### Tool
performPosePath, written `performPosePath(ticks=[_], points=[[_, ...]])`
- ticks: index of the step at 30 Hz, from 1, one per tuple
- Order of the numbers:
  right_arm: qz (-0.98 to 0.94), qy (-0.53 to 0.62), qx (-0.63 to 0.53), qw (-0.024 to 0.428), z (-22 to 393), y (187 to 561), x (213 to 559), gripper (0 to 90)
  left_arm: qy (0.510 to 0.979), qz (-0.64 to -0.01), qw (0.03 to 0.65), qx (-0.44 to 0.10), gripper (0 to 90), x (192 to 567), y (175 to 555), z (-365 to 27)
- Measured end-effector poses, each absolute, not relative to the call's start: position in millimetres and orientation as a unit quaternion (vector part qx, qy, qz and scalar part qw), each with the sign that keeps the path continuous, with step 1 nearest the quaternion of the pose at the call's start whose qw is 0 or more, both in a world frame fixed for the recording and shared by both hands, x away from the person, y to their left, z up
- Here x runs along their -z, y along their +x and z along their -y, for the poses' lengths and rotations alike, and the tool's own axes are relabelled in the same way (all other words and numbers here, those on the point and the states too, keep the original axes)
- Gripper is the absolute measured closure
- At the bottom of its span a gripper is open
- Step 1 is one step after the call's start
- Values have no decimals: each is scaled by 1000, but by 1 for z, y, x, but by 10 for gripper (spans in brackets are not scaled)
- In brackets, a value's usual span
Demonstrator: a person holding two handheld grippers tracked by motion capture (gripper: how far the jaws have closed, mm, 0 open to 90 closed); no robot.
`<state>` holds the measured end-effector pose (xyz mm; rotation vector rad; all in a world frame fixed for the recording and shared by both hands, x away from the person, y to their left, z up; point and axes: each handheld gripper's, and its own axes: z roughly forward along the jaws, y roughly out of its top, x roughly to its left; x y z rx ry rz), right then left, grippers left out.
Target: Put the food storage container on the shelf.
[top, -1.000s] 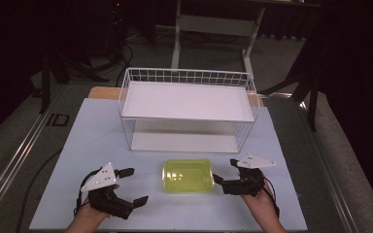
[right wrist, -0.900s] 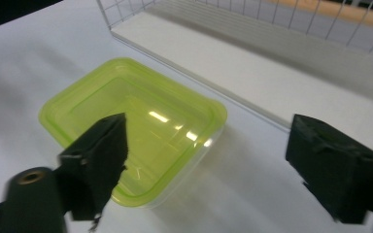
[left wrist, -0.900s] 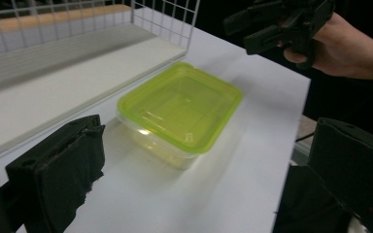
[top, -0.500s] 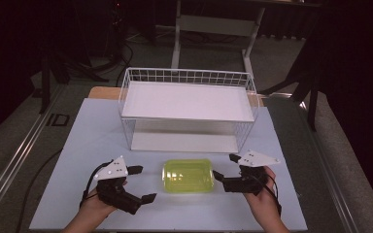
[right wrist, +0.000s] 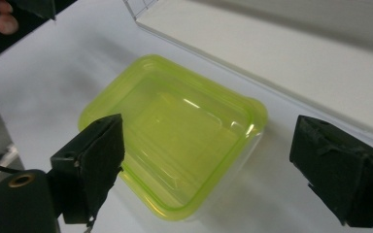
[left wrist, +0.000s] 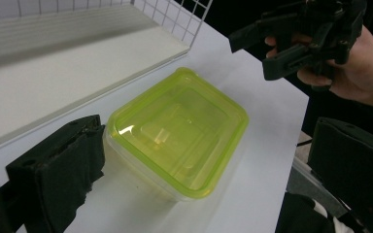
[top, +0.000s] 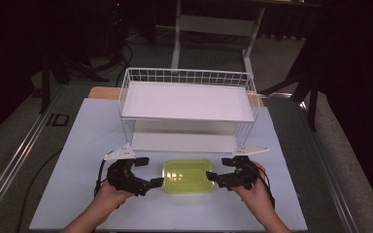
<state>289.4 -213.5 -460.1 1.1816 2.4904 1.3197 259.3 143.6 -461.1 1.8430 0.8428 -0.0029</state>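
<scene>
A clear food container with a yellow-green lid (top: 188, 175) lies flat on the white tabletop, near the front. My left gripper (top: 151, 171) is at its left end, open, with its jaws spread on either side of that end. My right gripper (top: 217, 169) is at the right end, open as well. In the left gripper view the container (left wrist: 175, 131) sits between my wide-apart black jaws, and the other gripper (left wrist: 296, 43) hangs beyond it. The right gripper view looks down on the container (right wrist: 175, 136) between its two pads (right wrist: 97, 155), with no contact that I can make out.
A white wire rack (top: 187, 99) with a flat shelf stands just behind the container, its lower board (left wrist: 68, 73) close to the container's far side. The white table surface (top: 77, 145) ends in front of my hands. Dark floor and stands surround the table.
My left gripper has moved right and forward, up to the container's left end. The right gripper has edged slightly inward. The container has not moved.
</scene>
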Motion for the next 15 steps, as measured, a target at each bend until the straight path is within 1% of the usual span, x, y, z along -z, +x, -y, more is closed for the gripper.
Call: performPosePath(ticks=[1, 2, 3, 4, 5, 6, 8, 9, 10, 11, 12, 13, 14, 15], points=[[-814, 386, -431, 43, 214, 289, 460, 124, 772, -353, 529, 1, 7, 461, 259, -144], [-802, 412, -431, 27, 212, 295, 465, 124, 766, -365, 529, 11, 8, 464, 263, -142], [-802, 412, -431, 27, 212, 295, 465, 124, 765, -372, 525, 17, 8, 465, 265, -141], [-802, 415, -430, 17, 212, 297, 466, 124, 764, -383, 518, 26, 7, 469, 269, -139], [-796, 431, -425, -2, 212, 303, 472, 141, 765, -392, 509, 35, 8, 472, 271, -138], [-796, 431, -425, -2, 212, 303, 472, 141, 764, -399, 506, 43, 8, 475, 273, -137], [-787, 452, -419, -27, 212, 308, 478, 153, 762, -420, 490, 60, 8, 483, 277, -133], [-787, 452, -419, -27, 212, 308, 478, 153, 756, -430, 488, 72, 8, 487, 279, -133], [-784, 460, -416, -38, 212, 310, 480, 155, 749, -445, 484, 82, 8, 491, 280, -132], [-780, 468, -413, -46, 213, 311, 482, 185, 743, -456, 482, 92, 19, 495, 282, -132], [-773, 483, -408, -56, 214, 313, 486, 223, 736, -466, 482, 97, 86, 498, 283, -132], [-773, 483, -408, -56, 214, 313, 486, 223, 732, -478, 477, 96, 86, 501, 283, -131], [-770, 489, -406, -59, 215, 313, 487, 262, 724, -485, 479, 104, 105, 504, 284, -130], [-769, 490, -405, -65, 216, 313, 489, 265, 724, -485, 479, 104, 125, 504, 284, -130]])
